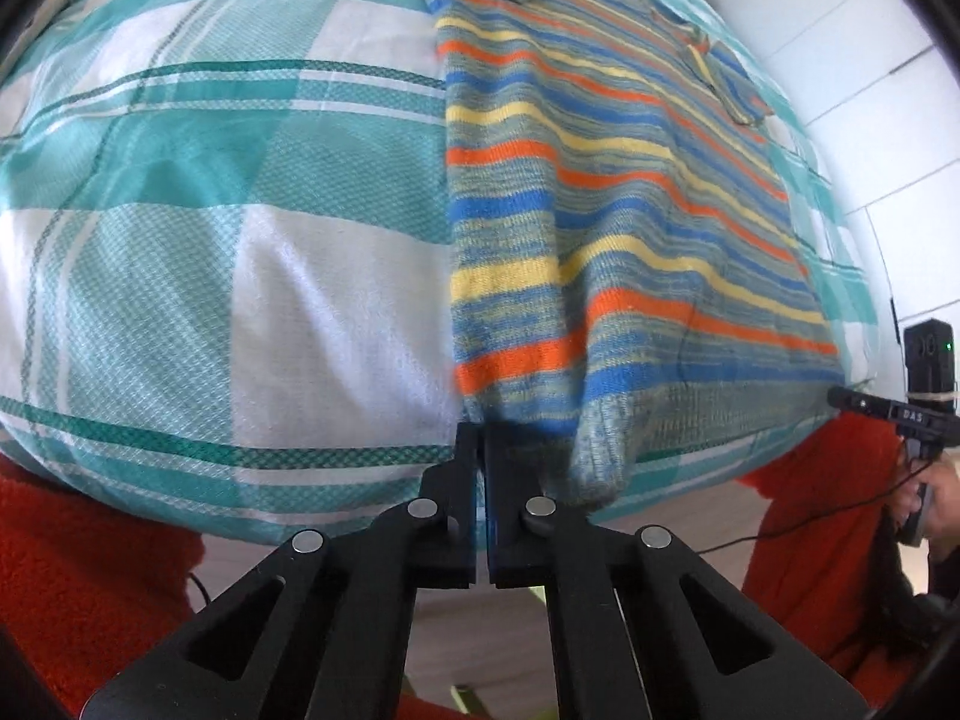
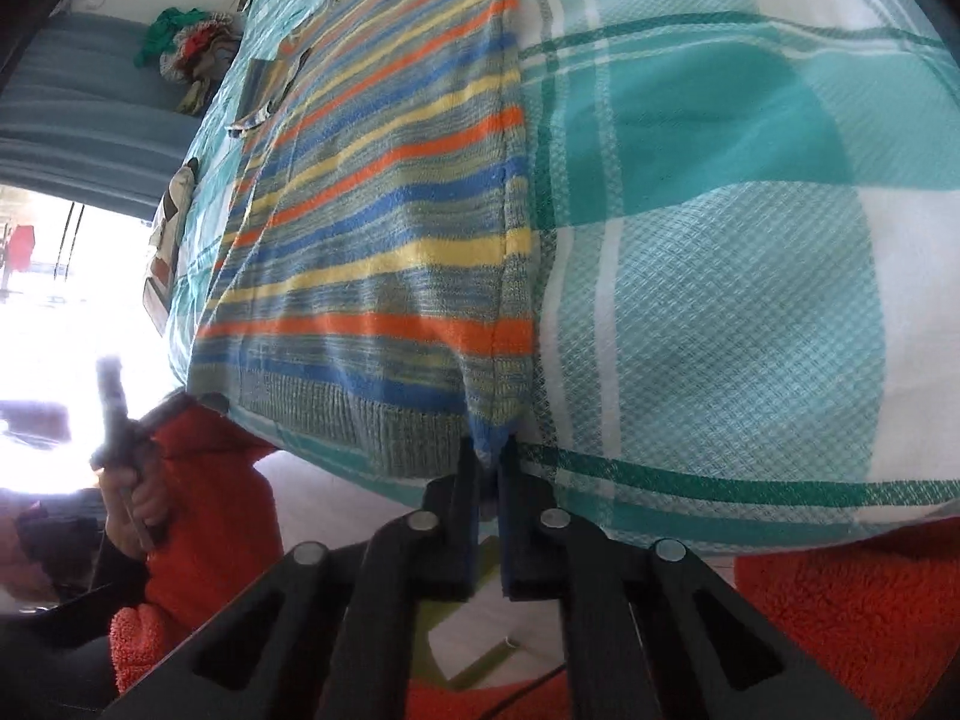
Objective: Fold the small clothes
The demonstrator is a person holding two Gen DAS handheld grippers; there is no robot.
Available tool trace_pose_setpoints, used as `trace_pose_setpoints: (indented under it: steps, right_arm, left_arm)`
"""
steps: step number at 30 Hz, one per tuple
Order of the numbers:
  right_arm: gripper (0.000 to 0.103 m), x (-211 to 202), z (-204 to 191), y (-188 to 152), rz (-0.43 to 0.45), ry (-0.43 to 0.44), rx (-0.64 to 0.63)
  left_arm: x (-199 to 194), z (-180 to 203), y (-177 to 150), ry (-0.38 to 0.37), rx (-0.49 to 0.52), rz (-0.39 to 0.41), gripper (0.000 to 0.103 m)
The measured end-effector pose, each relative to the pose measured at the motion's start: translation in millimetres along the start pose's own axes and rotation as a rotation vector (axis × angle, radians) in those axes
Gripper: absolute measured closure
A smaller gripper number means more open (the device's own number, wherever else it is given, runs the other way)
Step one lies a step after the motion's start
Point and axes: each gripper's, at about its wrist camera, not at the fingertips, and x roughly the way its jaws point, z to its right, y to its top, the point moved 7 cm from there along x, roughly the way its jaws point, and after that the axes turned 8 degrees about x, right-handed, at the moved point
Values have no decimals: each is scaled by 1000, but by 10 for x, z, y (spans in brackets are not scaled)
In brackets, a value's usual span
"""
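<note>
A striped knit sweater (image 1: 630,192), orange, blue, yellow and grey-green, lies spread on a teal and white checked cloth (image 1: 240,210). My left gripper (image 1: 481,438) is shut on the sweater's near left hem corner at the cloth's front edge. A fold of the ribbed hem hangs beside its right finger. In the right wrist view the sweater (image 2: 384,228) stretches away to the left. My right gripper (image 2: 489,450) is shut on its near right hem corner. The other hand-held gripper (image 1: 924,408) shows at the far right of the left view.
The checked cloth (image 2: 750,240) covers a raised surface whose front edge is by both grippers. Orange fuzzy fabric (image 2: 852,618) lies below that edge. A pile of coloured clothes (image 2: 186,48) sits on a grey-blue surface at the far left. White wall panels (image 1: 840,30) are at the right.
</note>
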Motion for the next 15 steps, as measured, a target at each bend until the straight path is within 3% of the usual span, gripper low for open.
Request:
trace_pose_setpoints:
  steps: [5, 10, 13, 14, 15]
  right_arm:
    - [99, -296, 166, -24, 62, -162, -26]
    - [99, -39, 208, -15, 25, -202, -18]
    - [99, 13, 228, -39, 31, -205, -28]
    - [99, 16, 226, -33, 36, -205, -28]
    - [99, 7, 231, -26, 42, -205, -26]
  left_arm:
    - [-151, -167, -48, 86, 26, -7, 103]
    - [-192, -230, -80, 171, 52, -3, 103]
    - [-213, -232, -16, 151, 13, 28, 99]
    - [-251, -247, -28, 121, -8, 42, 84]
    - [-288, -246, -35, 81, -25, 61, 54]
